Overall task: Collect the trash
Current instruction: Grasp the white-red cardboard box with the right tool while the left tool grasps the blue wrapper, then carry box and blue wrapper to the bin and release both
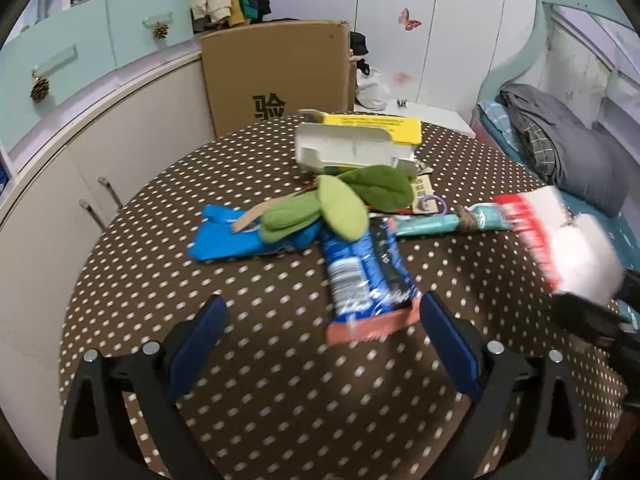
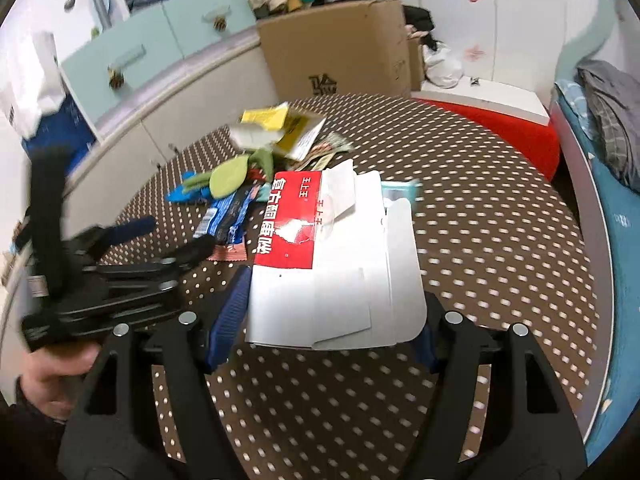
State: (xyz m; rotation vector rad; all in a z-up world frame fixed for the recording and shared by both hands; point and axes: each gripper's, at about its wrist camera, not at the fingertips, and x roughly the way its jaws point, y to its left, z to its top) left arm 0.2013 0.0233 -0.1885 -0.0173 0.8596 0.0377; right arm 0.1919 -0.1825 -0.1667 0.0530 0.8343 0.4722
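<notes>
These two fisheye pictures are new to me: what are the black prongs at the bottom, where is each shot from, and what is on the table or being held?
The black prongs are hand-held two-finger grippers with blue pads; a person carries one in each hand, and no robot arm is involved. Each picture comes from a camera riding on one gripper, looking forward along its fingers.

In the left wrist view, the left gripper is open over the dotted table, its right pad beside the near end of a blue wrapper. Behind lie green felt leaves, a blue scrap, a teal wrapper and a white and yellow box.

In the right wrist view, the right gripper holds a flattened red and white carton between its pads. The other gripper shows at left, blurred.
</notes>
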